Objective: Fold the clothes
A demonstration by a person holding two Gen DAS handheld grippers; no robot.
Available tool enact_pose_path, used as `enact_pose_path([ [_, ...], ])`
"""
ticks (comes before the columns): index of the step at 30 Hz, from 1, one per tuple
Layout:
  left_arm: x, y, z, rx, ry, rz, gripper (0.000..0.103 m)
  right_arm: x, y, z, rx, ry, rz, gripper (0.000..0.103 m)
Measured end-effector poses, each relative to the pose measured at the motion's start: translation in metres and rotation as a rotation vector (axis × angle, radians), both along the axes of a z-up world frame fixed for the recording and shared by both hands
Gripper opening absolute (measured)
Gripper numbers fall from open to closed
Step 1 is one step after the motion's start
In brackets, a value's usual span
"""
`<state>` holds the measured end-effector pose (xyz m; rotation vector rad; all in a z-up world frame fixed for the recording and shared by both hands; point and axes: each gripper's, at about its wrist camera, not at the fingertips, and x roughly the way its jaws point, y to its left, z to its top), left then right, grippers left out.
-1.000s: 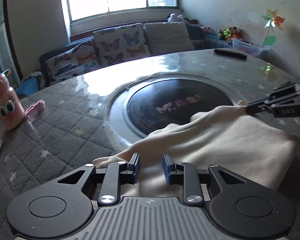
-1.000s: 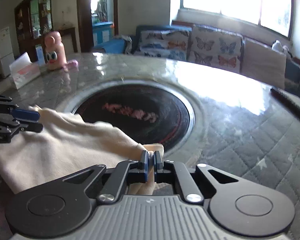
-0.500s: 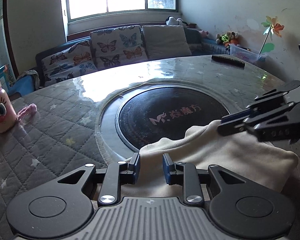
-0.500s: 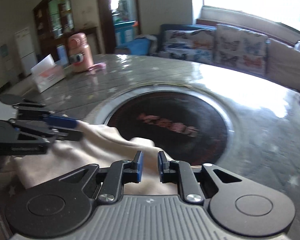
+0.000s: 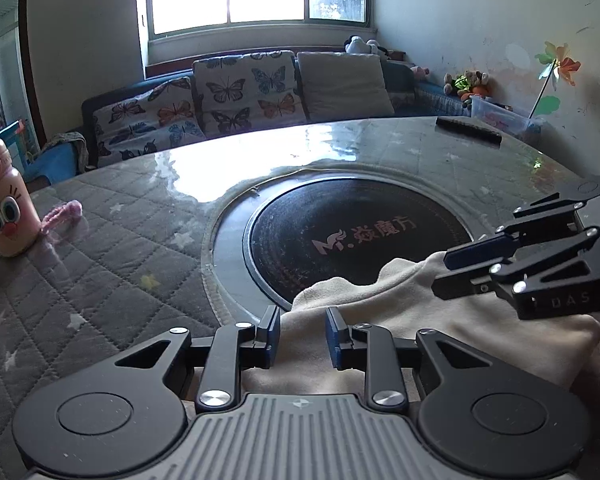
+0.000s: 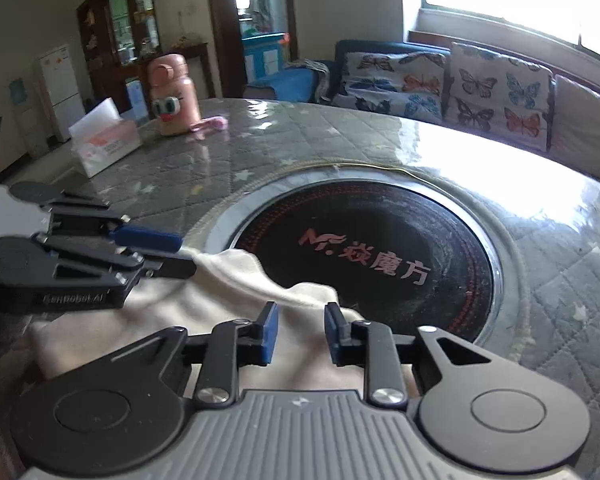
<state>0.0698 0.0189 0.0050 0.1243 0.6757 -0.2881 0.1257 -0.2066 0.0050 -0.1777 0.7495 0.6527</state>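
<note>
A cream garment lies folded on the near edge of the round table, partly over the black hotplate. It also shows in the right wrist view. My left gripper is open just above the cloth's left part, holding nothing. My right gripper is open above the cloth's right part, holding nothing. In the left wrist view the right gripper hovers over the cloth's far right corner. In the right wrist view the left gripper hovers at the cloth's left corner.
A pink cartoon bottle and a pink strap stand at the table's left. A tissue box sits beside the bottle. A dark remote lies at the far right. A sofa with butterfly cushions is behind the table.
My right gripper let go of the cloth's corner and opened. The cloth dropped flat into a smaller folded shape. Both grippers drew back slightly toward the near table edge.
</note>
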Motion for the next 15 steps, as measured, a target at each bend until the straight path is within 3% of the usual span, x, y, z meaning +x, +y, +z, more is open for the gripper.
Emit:
enact_pose_path([
  [6,-0.03,-0.008,0.005,0.029,-0.022,-0.052,0.034,-0.029,0.004,0.004,-0.016,-0.026,0.068,0.033],
  [15,-0.056,-0.003,-0.006,0.022,0.002,-0.026,0.043,-0.06,0.002,-0.005,-0.034,-0.021,0.095,0.044],
])
